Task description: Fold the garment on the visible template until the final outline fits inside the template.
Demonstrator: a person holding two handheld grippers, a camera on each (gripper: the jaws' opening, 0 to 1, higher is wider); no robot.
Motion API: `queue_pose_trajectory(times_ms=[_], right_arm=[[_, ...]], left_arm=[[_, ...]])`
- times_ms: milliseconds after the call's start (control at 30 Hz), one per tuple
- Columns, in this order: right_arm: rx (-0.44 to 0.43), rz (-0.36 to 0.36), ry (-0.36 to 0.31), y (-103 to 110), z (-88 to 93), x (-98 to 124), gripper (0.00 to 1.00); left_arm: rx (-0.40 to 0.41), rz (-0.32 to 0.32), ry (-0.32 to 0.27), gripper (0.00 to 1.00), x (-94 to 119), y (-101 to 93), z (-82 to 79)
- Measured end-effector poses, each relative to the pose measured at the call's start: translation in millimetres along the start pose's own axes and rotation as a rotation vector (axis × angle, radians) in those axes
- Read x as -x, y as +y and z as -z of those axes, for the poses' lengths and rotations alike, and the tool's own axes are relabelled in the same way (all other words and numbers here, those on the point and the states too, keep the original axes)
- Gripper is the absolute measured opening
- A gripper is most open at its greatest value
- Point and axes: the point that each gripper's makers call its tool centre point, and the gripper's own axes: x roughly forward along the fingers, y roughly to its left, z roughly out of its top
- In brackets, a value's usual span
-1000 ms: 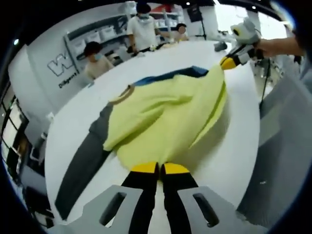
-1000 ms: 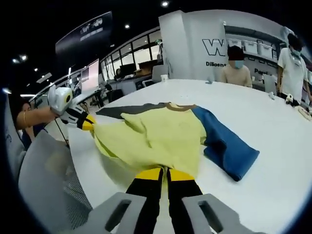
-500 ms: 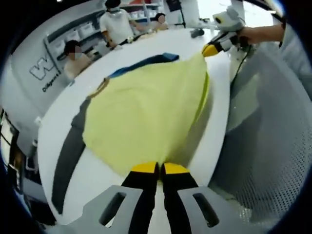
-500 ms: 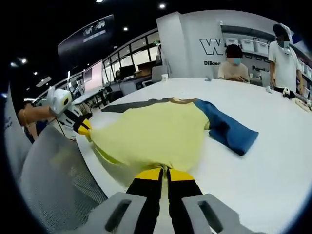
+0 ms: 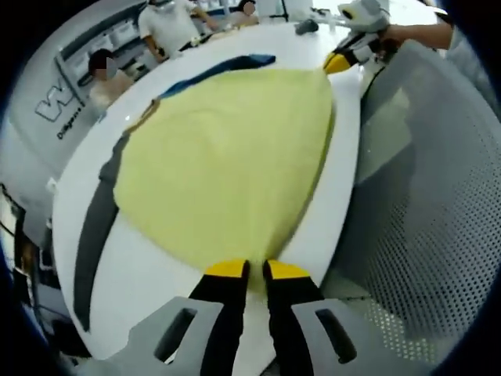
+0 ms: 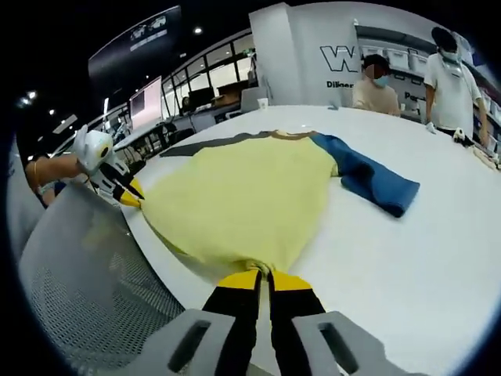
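Garment [image 5: 227, 149] hem sits pinched in my left gripper [image 5: 248, 270], jaws together on yellow cloth; my right gripper [image 6: 263, 276] clamps the other hem corner. Ahead of both, it lies stretched flat over the white table [image 6: 407, 258], blue sleeve [image 6: 372, 182] beyond.

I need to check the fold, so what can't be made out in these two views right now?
- Template: none visible; the yellow garment covers the white table there.
- Garment hem under each closed gripper: hidden by jaws.
- Grey sleeve end: cut off at the table edge, left gripper view.
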Motion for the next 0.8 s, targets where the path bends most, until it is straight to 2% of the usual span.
queue_pose_trajectory(times_ms=[167,233,333,400,467,633,667,700,733,767,800], right_arm=[[-0.053,0.020,-0.018,-1.1,-1.0,4.1,0.00],[-0.063,0.029,-0.007,-2.1,3.0,5.2,0.00],[-0.072,0.038,0.005,-5.3,7.4,10.2,0.00],[-0.092,0.048,-0.002,-16.1,8.2,15.4,0.00],[-0.110,0.053,-0.010,-16.9,6.4,15.3,0.00],[-0.095,0.025,0.008,-8.5,5.9,8.1,0.04],[-0.094,0.021,0.015,-7.2,7.3,6.3,0.06],[-0.094,0.023,0.018,-4.9,7.7,4.9,0.07],[-0.096,0.028,0.024,-4.4,9.2,3.4,0.08],[-0.103,0.034,0.038,-5.3,12.9,1.1,0.08],[-0.110,0.036,0.043,-5.4,14.2,0.3,0.08]], left_arm=[[0.051,-0.028,0.008,0.10,10.9,8.0,18.9],[0.048,-0.054,0.018,0.11,14.2,9.7,18.6],[0.092,-0.074,0.012,0.12,18.0,17.6,26.4],[0.131,-0.066,-0.002,0.13,17.5,17.9,27.5],[0.159,-0.054,-0.012,0.15,16.2,16.2,26.1],[0.160,-0.016,-0.005,0.24,9.3,12.6,24.3],[0.152,-0.015,0.004,0.25,8.7,12.0,25.5],[0.103,-0.014,0.048,0.25,9.7,8.8,31.2],[0.089,-0.012,0.052,0.25,7.4,7.9,32.0],[0.126,-0.016,0.026,0.24,6.3,8.9,27.3],[0.130,-0.013,0.023,0.24,5.7,8.6,26.3]])
